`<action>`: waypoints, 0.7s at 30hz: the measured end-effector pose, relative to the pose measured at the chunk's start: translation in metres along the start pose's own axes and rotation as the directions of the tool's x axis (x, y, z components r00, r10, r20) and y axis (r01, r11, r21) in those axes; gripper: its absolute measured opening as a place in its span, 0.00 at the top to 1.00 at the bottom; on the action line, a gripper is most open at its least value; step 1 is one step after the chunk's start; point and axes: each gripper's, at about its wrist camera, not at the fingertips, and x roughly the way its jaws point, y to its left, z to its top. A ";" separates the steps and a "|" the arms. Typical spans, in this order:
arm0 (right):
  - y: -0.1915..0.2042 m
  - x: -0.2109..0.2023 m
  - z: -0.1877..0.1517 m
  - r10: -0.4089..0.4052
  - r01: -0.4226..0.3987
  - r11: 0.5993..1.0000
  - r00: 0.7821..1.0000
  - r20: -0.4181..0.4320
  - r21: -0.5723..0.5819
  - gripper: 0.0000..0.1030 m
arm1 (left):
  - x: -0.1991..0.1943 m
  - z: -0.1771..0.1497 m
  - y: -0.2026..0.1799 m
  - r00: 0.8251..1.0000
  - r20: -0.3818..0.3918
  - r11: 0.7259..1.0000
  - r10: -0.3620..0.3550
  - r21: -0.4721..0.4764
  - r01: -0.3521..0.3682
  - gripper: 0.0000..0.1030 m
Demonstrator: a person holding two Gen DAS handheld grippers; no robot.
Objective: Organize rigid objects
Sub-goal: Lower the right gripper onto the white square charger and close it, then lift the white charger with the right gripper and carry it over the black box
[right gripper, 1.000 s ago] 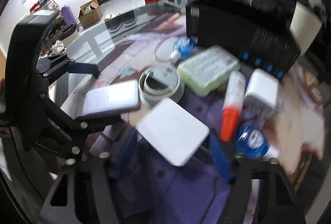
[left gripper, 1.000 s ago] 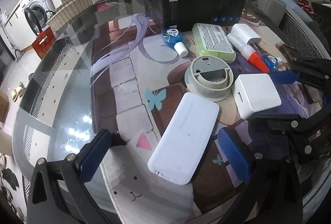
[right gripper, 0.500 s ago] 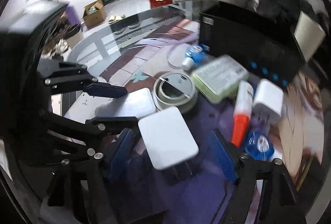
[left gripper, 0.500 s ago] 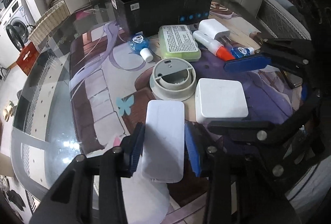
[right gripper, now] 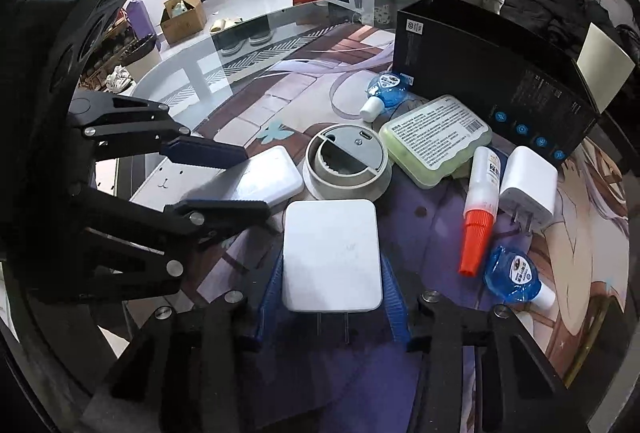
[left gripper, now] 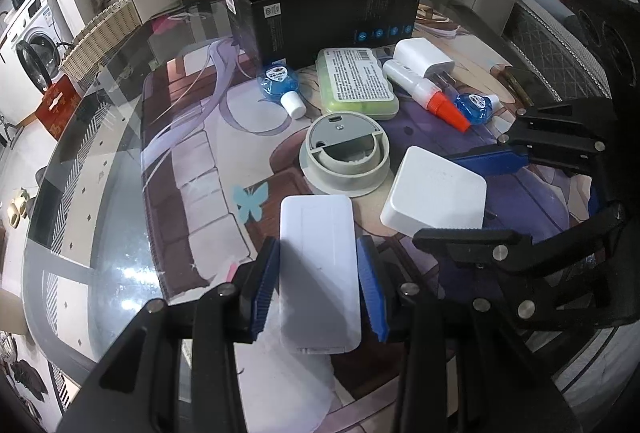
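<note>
On the glass-topped bench, over a printed cartoon mat, clutter everywhere. Down at the near edge: left hand-held gripper, blue pads clamped on both long sides of a flat white oblong power bank, lying flat on the mat. Just to its right, right hand-held gripper straddling a white square charger block with two plug prongs pointing back toward the camera; jaws closing, block between the blue pads, both pads right at its edges, contact looks made but hard to call. In the left view, that block tipped up on one edge.

Straight beyond both: grey round plastic housing with an open slot, sitting just past the power bank and the block. Behind it, pale green flat case with a printed white label. Beside that, white glue bottle with an orange cone cap lying on its side, cap toward the camera. Smaller white plug adapter touching the bottle's far side. Two blue round correction-tape dispensers: one left of the green case, one near the orange cap. At the back, tall open black cardboard box, upright, empty side facing up.
</note>
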 end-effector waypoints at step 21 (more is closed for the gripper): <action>0.005 0.007 0.001 -0.033 0.034 0.999 0.999 0.010 -0.021 0.56 | 0.000 0.001 -0.002 1.000 0.004 0.999 0.026 0.019 -0.026 0.63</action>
